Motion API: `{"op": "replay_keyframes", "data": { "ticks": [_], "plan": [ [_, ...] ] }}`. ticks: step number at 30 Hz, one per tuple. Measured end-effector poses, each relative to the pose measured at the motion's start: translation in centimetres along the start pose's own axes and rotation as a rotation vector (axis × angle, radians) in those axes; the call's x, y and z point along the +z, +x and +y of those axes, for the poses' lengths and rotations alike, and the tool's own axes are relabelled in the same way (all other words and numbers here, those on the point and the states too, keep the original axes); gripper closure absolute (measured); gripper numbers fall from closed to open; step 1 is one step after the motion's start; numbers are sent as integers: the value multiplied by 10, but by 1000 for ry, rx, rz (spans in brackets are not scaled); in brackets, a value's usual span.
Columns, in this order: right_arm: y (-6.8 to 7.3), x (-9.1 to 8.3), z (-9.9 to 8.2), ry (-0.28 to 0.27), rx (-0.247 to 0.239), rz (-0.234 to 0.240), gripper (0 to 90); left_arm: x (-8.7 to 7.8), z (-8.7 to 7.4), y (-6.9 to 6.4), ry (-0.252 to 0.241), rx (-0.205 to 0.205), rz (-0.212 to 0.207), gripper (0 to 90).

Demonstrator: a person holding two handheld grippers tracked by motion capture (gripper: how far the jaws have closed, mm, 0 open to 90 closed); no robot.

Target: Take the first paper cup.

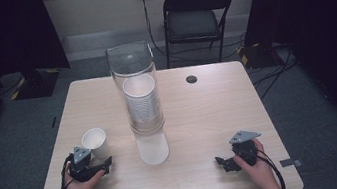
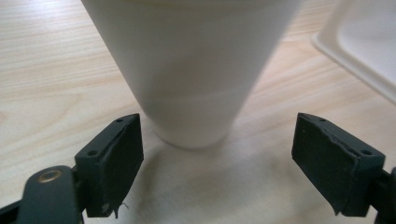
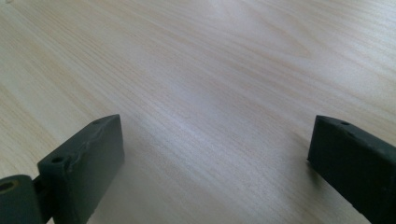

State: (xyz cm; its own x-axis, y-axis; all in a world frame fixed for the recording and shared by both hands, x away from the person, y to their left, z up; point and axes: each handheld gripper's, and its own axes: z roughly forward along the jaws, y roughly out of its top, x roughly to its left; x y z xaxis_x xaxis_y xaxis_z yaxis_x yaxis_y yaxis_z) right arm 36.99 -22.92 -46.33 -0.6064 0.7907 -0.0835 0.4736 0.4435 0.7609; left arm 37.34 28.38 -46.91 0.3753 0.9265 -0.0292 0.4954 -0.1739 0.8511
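Note:
A single white foam cup (image 1: 95,140) stands upright on the left of the wooden table (image 1: 210,113). My left gripper (image 1: 92,160) sits just in front of it, held by a hand. In the left gripper view the cup (image 2: 191,70) looms close, its base just beyond the open jaws of the left gripper (image 2: 219,140), untouched. A clear cup dispenser (image 1: 133,69) at the table's middle holds a stack of white cups (image 1: 143,106). My right gripper (image 1: 223,163) rests open near the front right, and in its own view the right gripper (image 3: 217,135) has bare wood between its jaws.
The dispenser's pale base (image 1: 153,150) stretches toward the front, and its edge (image 2: 359,51) shows to the right of the cup. A round cable hole (image 1: 191,79) lies at the back of the table. A black folding chair (image 1: 197,14) stands behind the table, with cables on the floor.

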Motion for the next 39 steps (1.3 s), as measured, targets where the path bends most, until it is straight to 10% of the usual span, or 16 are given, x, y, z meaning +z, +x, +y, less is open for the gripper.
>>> {"op": "replay_keyframes", "data": {
  "ticks": [17, 39],
  "plan": [
    [0, 0, 0, 2, 0, -2, 27, -31, -1, -20, -59, 62, -136, 160],
    [1, 0, 0, 1, 2, -11, 23, -24, 30, -64, -128, 131, -257, 159]
  ]
}}
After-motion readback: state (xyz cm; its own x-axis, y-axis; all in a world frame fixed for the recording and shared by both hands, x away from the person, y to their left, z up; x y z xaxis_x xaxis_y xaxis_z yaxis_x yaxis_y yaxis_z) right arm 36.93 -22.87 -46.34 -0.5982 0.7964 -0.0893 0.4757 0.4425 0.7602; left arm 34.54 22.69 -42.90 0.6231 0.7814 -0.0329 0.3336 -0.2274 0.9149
